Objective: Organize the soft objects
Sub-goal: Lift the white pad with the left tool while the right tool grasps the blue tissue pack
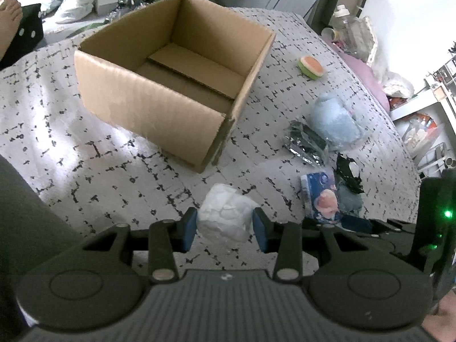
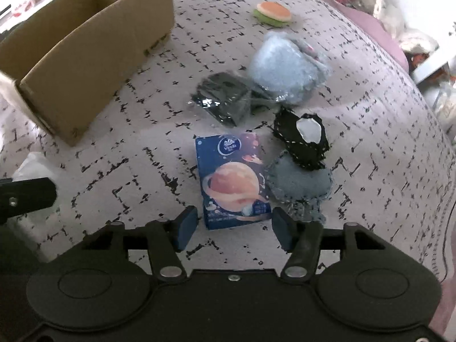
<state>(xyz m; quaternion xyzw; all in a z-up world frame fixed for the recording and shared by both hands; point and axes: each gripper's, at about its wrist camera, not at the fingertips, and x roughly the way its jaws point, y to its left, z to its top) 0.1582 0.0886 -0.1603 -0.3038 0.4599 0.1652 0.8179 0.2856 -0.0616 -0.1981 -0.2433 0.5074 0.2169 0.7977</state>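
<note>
My left gripper (image 1: pixel 225 228) is shut on a white crumpled soft bundle (image 1: pixel 225 216), which its blue pads squeeze from both sides above the patterned bedcover (image 1: pixel 85 154). An open cardboard box (image 1: pixel 171 79) stands ahead of it, with only loose cardboard flaps inside. My right gripper (image 2: pixel 234 229) stands open over a blue tissue pack with a planet print (image 2: pixel 233 182). The pack's near end lies between the fingertips, with small gaps on both sides. The same box (image 2: pixel 85 45) is at the upper left in the right wrist view.
Beyond the pack lie a grey-blue pouch (image 2: pixel 302 182), a black pouch (image 2: pixel 305 139), a black item in clear wrap (image 2: pixel 225 99), a pale blue fluffy bundle (image 2: pixel 285 68) and a burger-shaped plush (image 2: pixel 273 14). A pink pillow (image 2: pixel 379 31) and clutter line the right side. A person's foot (image 1: pixel 10 20) shows at the far left.
</note>
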